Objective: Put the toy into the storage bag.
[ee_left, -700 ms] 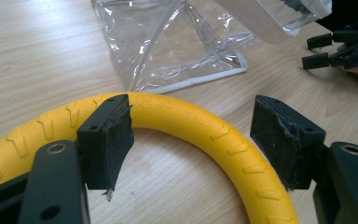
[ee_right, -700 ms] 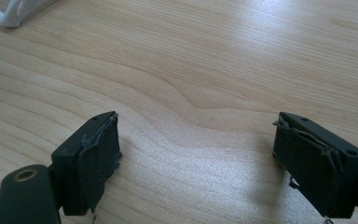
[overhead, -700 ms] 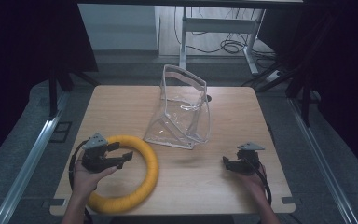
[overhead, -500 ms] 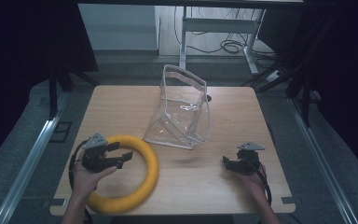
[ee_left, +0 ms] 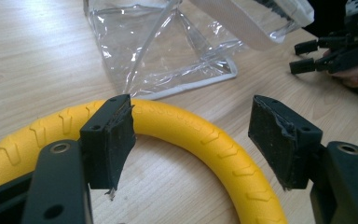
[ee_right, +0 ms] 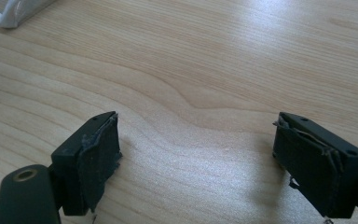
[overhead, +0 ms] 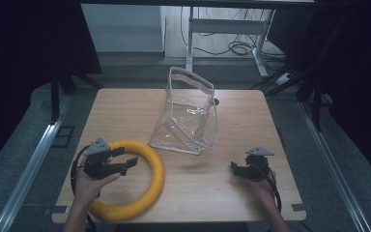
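Ring [overhead: 142,186] nears table's [overhead: 280,121] front edge; bare wood beside it.

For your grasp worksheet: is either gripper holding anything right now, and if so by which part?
Nothing is held. The left gripper stands open above the yellow ring; the right gripper is open over bare table.

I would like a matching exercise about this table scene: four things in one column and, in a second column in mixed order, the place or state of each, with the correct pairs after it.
Things:
1. yellow ring
2. clear plastic bag
3. left gripper
4. right gripper

Places or states:
A. stands upright near the middle of the table
B. open above bare wood, near the right edge
C. lies flat at the near left corner
D. open, jaws held over the ring's band

Pairs: 1-C, 2-A, 3-D, 4-B
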The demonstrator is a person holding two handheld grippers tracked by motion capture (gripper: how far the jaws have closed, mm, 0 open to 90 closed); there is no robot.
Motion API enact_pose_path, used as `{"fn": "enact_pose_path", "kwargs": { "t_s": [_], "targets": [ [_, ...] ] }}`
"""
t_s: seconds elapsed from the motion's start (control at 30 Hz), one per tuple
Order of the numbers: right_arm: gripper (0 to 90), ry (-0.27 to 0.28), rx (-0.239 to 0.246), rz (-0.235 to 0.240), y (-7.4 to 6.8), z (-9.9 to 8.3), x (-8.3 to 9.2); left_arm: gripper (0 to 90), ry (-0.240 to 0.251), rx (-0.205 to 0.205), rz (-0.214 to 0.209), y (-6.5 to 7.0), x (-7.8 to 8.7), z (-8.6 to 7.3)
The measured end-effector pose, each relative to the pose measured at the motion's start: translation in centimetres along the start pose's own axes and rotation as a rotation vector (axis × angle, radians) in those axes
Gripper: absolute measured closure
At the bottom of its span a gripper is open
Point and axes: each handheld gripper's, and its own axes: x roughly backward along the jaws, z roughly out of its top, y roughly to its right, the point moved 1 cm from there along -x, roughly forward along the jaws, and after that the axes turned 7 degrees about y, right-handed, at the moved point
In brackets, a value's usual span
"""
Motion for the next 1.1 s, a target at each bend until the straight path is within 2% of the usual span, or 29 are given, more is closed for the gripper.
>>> {"fn": "enact_pose_path", "kwargs": {
  "t_s": [0.07,0.17,0.27,0.37,0.4,0.47,0.5,0.53,0.7,0.73,0.87,0.9,1.1],
  "targets": [
    [14.5,0.001,0.000,0.001,0.0,0.0,0.0,31.5,0.004,0.004,-0.014,0.1,0.2,0.0],
    [14.5,0.000,0.001,0.000,0.0,0.0,0.0,31.6,0.023,0.015,-0.062,0.5,0.7,0.2],
    [14.5,0.000,0.002,0.001,0.0,0.0,0.0,32.0,0.024,-0.007,-0.074,0.9,1.2,0.7],
    [14.6,0.000,0.001,0.001,0.0,0.0,0.0,32.8,0.025,-0.010,-0.088,1.0,1.5,0.9],
    [14.6,0.000,0.002,0.001,0.0,0.0,0.0,32.8,0.000,-0.019,-0.098,1.1,1.7,0.8],
    [14.6,0.000,0.001,0.001,0.0,0.0,0.0,32.9,-0.036,-0.033,-0.086,1.1,1.8,0.6],
    [14.6,0.000,0.001,0.001,0.0,0.0,0.0,33.0,-0.036,-0.033,-0.086,1.1,1.8,0.6],
    [14.6,0.000,0.002,0.001,0.0,0.0,0.0,33.1,-0.074,-0.053,-0.066,1.1,2.0,0.4],
    [14.6,0.000,0.001,0.001,0.0,0.0,0.0,33.2,-0.116,-0.076,-0.068,1.2,2.4,0.1],
    [14.6,0.000,0.001,0.001,0.0,0.0,0.0,33.1,-0.140,-0.087,-0.068,1.4,2.3,-0.2],
    [15.4,0.003,-0.002,0.000,0.0,0.0,0.0,33.1,-0.177,-0.107,-0.079,1.7,2.0,-0.6],
    [15.9,0.003,-0.003,-0.002,0.0,0.0,0.0,33.1,-0.204,-0.118,-0.091,1.9,1.8,-0.9],
    [17.1,0.005,-0.007,-0.007,0.1,0.0,0.1,33.1,-0.290,-0.149,-0.129,2.6,1.2,-1.9]
  ]
}}
